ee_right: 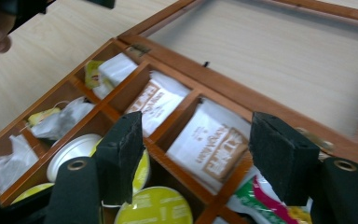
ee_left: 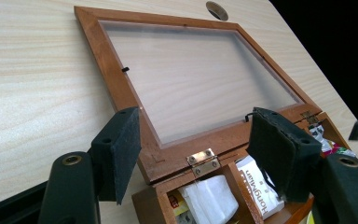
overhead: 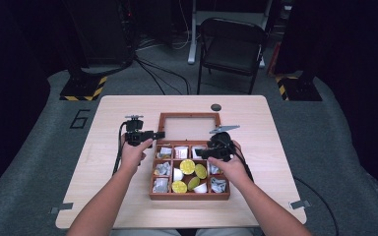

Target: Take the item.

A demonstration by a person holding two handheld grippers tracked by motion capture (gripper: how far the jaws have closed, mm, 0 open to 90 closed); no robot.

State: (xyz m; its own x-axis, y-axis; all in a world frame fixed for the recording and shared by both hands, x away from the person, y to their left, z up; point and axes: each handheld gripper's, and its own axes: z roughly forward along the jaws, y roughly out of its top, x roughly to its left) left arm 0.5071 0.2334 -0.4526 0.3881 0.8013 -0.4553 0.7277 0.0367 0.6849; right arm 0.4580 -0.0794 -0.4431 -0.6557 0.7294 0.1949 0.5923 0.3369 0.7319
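Tea box (overhead: 189,169) lid flat open; left tool (overhead: 158,134), right tool (overhead: 200,154) half open, empty.

This was a recording studio or robotics lab set up for data capture, not a home. A single pale wooden table (overhead: 128,196) stood alone on grey carpet (overhead: 29,162), hemmed in by black curtains (overhead: 10,44) on the left and right. A large number six (overhead: 80,118) was marked on the carpet to the table's far left. Yellow-and-black hazard tape (overhead: 84,91) edged the bases of dark stands at far left and far right. Loose cables (overhead: 162,73) ran across the floor behind the table, near a white metal frame (overhead: 194,29). A black folding chair (overhead: 231,46) stood on the far side. Strips of grey tape (overhead: 61,208) marked the table's near corners.
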